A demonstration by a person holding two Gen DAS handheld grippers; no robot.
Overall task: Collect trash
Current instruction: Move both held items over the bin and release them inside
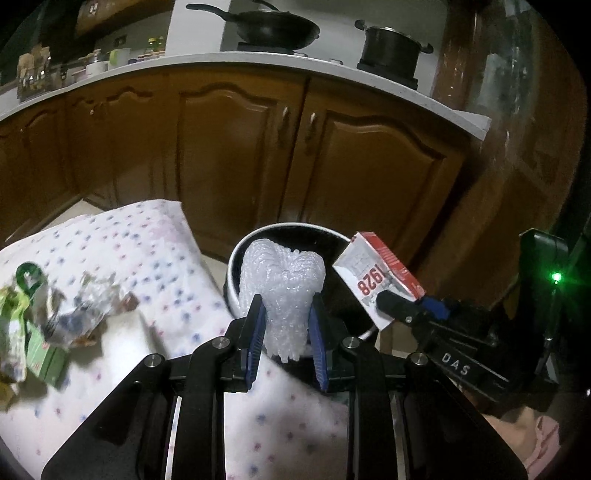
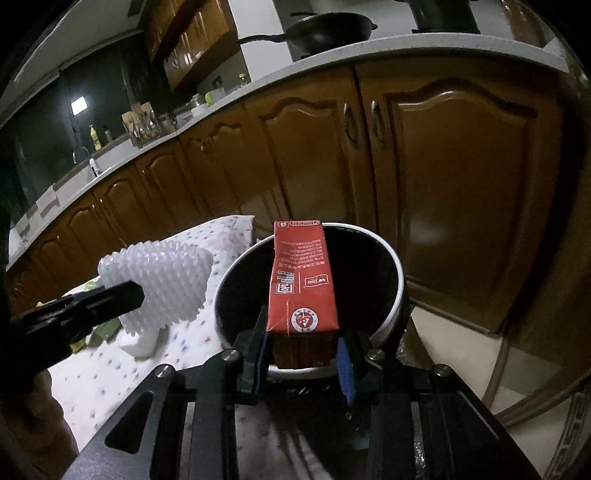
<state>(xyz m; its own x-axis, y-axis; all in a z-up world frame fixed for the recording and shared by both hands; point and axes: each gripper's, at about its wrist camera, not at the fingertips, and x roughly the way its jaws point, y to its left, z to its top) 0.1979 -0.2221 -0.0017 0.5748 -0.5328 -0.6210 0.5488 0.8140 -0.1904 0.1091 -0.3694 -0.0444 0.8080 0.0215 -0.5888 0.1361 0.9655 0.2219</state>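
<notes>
My left gripper [image 1: 284, 314] is shut on a white foam fruit net [image 1: 282, 284], held over the near rim of a black bin with a white rim [image 1: 236, 254]. The net also shows in the right wrist view [image 2: 162, 280]. My right gripper [image 2: 303, 339] is shut on a red drink carton [image 2: 303, 284], held upright over the bin [image 2: 397, 273]. In the left wrist view the carton [image 1: 373, 280] hangs tilted at the bin's right edge. More crumpled wrappers [image 1: 74, 306] and a green carton [image 1: 44, 358] lie on the table at the left.
The table carries a white cloth with coloured dots [image 1: 147, 251]. Brown kitchen cabinets [image 1: 240, 155] stand behind the bin, under a white counter [image 1: 221, 62] with a wok [image 1: 273, 26] and a pot [image 1: 391, 48].
</notes>
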